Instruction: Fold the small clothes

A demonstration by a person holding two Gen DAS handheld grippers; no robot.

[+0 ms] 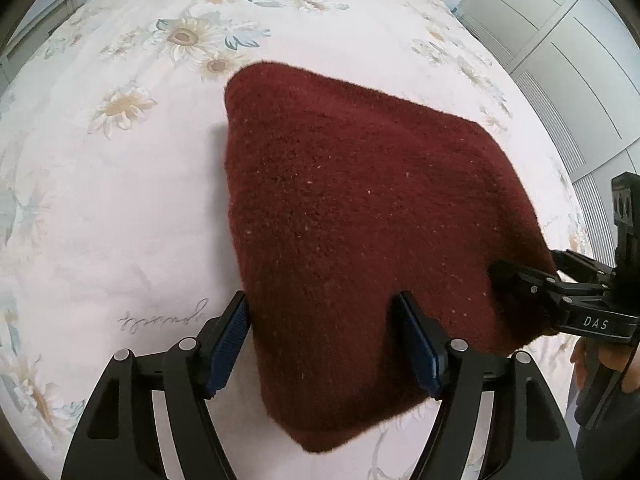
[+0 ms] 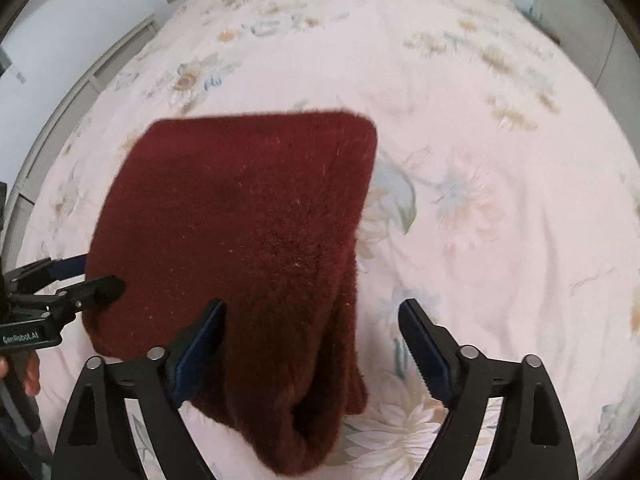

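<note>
A dark red knitted garment [image 1: 360,216] lay on the bed [image 1: 120,208], which was covered with a pale floral sheet. The fuzzy knit was flecked with pale lint and folded into a compact, roughly four-sided shape with rounded corners; in the right wrist view its near right edge showed thicker, bunched layers.

The left tongs [image 1: 324,344] stood wide apart at the garment's near left corner, the cloth lying between the blue pads [image 1: 230,340]; the left pad sat just beside the garment's edge, but whether either pad touched the knit could not be told.

The right tongs [image 2: 312,344] also gaped wide, straddling the garment's near right edge, their left pad against or just over the knit and their right pad well clear above the sheet.
</note>
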